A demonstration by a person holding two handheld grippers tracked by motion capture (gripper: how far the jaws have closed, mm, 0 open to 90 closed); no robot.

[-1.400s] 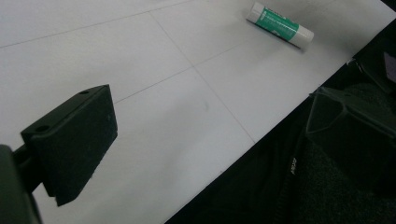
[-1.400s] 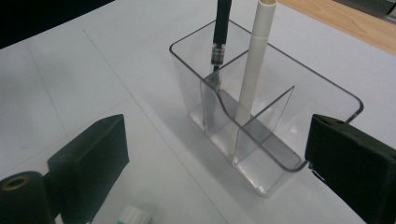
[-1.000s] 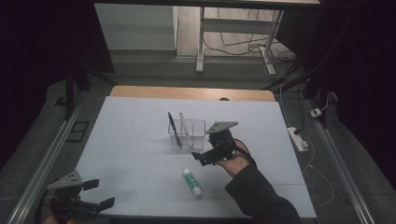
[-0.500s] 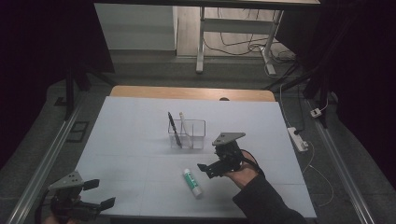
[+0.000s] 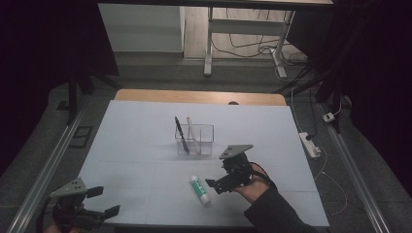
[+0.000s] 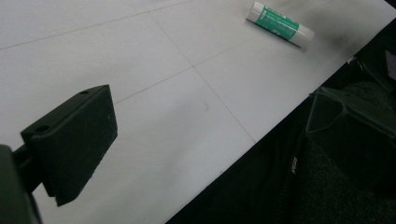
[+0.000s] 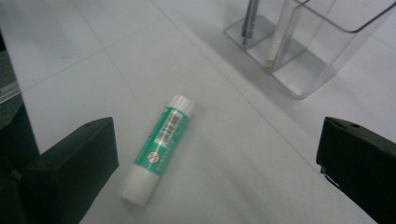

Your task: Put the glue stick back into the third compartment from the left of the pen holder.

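- The white table (image 5: pixel 145 145) carries everything; its near edge runs just in front of both grippers.
- The clear holder (image 5: pixel 195 140) stands mid-table, with a dark pen (image 5: pixel 180 131) leaning in its left part and a white pen (image 5: pixel 190 127) beside it.
- The right gripper (image 5: pixel 217 185) hovers near-right of centre with its jaws spread wide and empty, just right of the glue stick.
- The left gripper (image 5: pixel 103 202) sits at the near-left corner, well apart from everything, jaws parted and holding nothing.
- The glue stick (image 7: pixel 159 147) lies flat on the table, near side of the holder, green label up, white cap toward the holder.
- Likely the next thing to be picked up, the stick looks light, rigid and smooth; being round, it may roll or slip. Closing across the middle of the labelled barrel seems safest.
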